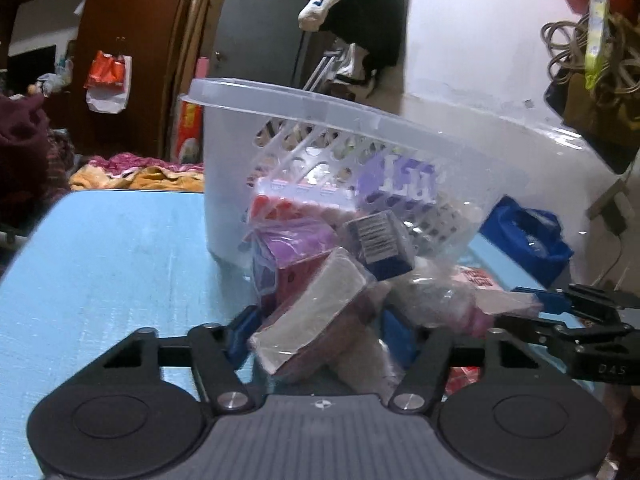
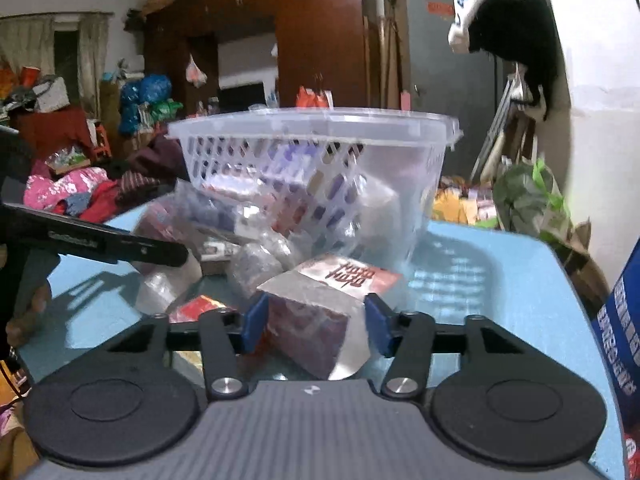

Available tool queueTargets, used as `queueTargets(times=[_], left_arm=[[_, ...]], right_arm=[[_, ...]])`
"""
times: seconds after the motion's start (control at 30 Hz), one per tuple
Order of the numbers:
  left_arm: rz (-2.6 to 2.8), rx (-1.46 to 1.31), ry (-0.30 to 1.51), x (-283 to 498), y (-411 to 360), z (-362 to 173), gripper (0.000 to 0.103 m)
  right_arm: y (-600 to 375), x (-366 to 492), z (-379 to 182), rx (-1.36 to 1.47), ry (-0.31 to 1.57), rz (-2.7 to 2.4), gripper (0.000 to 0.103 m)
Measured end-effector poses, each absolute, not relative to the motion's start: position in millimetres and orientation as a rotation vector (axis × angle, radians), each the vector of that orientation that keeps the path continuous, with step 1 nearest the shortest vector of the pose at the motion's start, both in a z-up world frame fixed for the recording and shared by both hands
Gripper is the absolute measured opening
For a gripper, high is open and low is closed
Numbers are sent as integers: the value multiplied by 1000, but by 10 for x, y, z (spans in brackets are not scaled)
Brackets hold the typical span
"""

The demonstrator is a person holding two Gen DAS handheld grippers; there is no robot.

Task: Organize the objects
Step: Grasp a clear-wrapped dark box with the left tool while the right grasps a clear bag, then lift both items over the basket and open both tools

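Observation:
A clear plastic basket lies tipped on the blue table, with wrapped packets and boxes spilling out toward me. My left gripper is around a plastic-wrapped maroon and grey packet, its blue pads on either side. A dark blue box lies just behind it. In the right wrist view the basket stands ahead and my right gripper is shut on a maroon packet with a silver flap. The left gripper's arm crosses at left.
A blue bag sits at the table's right side. A green plastic bag stands beyond the table's far right edge. A blue printed box is close at right. Clothes and clutter fill the room behind.

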State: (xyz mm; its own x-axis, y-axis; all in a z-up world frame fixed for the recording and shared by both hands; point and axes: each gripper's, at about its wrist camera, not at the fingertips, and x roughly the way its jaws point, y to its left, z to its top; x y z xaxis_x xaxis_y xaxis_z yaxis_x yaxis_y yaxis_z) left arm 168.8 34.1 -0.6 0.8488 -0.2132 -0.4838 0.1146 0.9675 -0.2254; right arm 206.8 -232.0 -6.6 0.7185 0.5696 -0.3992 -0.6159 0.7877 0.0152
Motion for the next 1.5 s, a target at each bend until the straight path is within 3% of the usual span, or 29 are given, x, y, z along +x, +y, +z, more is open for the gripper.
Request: queueTargets(times=[0.23, 0.37, 1.27, 1.5], left_arm=[[-182, -188, 389, 1449, 348, 47, 65], [-191, -203, 351, 1397, 375, 68, 65], [-262, -337, 195, 1217, 620, 97, 65], [-304, -406, 123, 1162, 653, 225, 65]], right_arm=[[-2495, 2019, -53, -7, 299, 719, 34], [-2553, 2021, -47, 33, 267, 721, 31], [-2637, 1964, -55, 77, 182, 719, 26], [-2608, 1808, 423, 62, 91, 723, 26]])
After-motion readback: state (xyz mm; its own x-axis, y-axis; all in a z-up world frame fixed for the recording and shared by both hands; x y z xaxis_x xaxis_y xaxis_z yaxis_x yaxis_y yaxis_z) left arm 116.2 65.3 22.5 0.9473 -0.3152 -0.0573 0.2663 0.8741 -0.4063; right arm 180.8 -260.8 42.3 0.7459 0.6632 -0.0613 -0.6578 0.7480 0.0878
